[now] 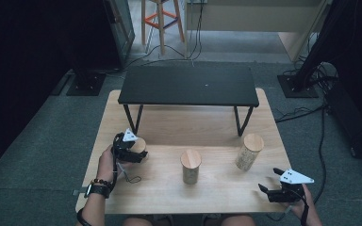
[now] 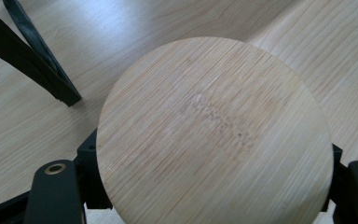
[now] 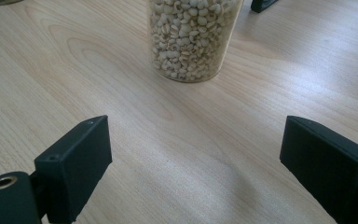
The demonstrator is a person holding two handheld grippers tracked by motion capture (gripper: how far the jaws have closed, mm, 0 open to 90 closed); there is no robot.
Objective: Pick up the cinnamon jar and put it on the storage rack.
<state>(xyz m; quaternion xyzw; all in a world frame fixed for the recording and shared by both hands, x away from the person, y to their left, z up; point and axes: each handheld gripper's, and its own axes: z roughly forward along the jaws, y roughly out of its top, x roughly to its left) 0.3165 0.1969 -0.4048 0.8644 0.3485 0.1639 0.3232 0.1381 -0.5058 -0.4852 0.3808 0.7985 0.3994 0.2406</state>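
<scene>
At the table's near right corner, the right gripper (image 1: 269, 183) rests low over the wooden table (image 1: 217, 193), its jaws spread wide and holding nothing; it seems parked clear of the work, aimed across the boards at the middle jar (image 3: 192, 37), whose clear wall shows it packed with pale grains.

On the near left, the person's left hand (image 1: 104, 165) brings the left gripper (image 1: 133, 153) down on the left jar (image 1: 140, 144). In the left gripper view the jar's round bamboo lid (image 2: 214, 135) sits between the two black jaws, which stand at its opposite sides. They look clamped on the jar just under the lid, probably so it can be lifted upright without spilling, though actual contact lies hidden beneath the lid's rim.

The middle jar stands alone at the table's centre, and the right jar (image 1: 250, 151) just beyond it to the right, both lidded and well apart.

Farther back, a low black shelf (image 1: 188, 85) spans the table, its top bare; it looks like the likely destination for the jars.
</scene>
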